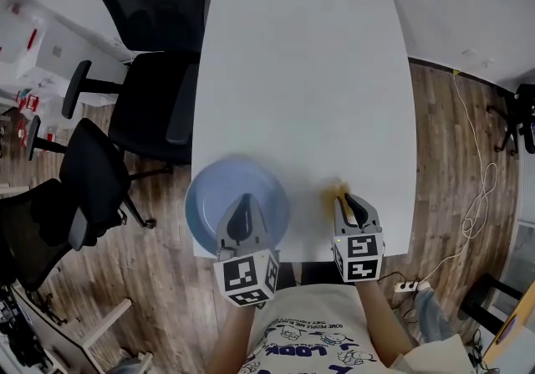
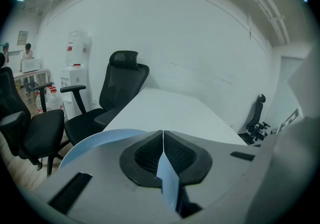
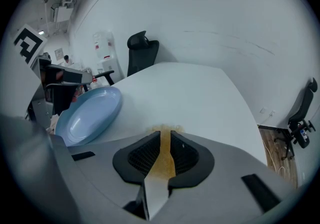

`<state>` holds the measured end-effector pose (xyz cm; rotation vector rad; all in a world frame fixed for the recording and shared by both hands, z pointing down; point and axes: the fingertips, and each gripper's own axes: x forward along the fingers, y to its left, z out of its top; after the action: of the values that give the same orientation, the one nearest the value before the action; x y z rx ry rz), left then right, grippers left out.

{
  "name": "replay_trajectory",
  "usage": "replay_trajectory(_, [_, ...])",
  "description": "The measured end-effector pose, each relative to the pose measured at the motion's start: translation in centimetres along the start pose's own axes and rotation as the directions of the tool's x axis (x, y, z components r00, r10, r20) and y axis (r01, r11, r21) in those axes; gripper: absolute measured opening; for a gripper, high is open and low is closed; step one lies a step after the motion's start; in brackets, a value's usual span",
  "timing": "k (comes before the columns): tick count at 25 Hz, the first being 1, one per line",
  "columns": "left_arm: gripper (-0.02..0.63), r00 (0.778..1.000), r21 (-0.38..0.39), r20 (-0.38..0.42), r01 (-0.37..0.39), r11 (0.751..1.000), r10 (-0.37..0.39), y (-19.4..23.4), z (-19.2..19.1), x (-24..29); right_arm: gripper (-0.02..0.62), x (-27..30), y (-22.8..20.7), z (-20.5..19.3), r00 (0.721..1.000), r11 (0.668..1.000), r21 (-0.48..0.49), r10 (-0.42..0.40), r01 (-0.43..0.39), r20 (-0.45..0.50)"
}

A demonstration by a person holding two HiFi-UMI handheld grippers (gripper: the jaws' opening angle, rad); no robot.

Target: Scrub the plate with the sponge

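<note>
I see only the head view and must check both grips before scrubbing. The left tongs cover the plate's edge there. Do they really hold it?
Observer: Yes. In the left gripper view the left tongs are shut on the plate, with its thin blue rim between the pads.
Operator: And is the sponge inside the right tongs?
Observer: Yes. The right gripper view shows the yellow sponge squeezed between the right tongs, its end poking out past their tips.

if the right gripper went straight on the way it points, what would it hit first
The bare white table, probably: the right gripper, shut on the yellow sponge, tilts down at it, so the sponge lands first. The blue plate sits off to its left.
</note>
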<state>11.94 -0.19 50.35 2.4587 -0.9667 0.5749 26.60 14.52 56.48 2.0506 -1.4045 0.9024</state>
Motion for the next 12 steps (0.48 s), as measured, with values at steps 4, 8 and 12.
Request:
replay_trajectory(4, [0.014, 1.000, 0.006, -0.004, 0.008, 1.000, -0.008, -0.23, 0.09, 0.02, 0.043, -0.27, 0.12, -0.06, 1.000, 1.000, 0.015, 0.006, -0.006, 0.007])
replay_trajectory(8, [0.014, 1.000, 0.009, -0.003, 0.017, 1.000, -0.017, -0.38, 0.07, 0.06, 0.071, -0.45, 0.33, 0.28, 1.000, 1.000, 0.015, 0.019, -0.019, 0.015])
replay_trajectory(12, [0.014, 1.000, 0.007, -0.004, 0.020, 1.000, -0.020, -0.41, 0.07, 0.14, 0.080, -0.23, 0.33, -0.25, 1.000, 1.000, 0.017, 0.016, -0.016, -0.003])
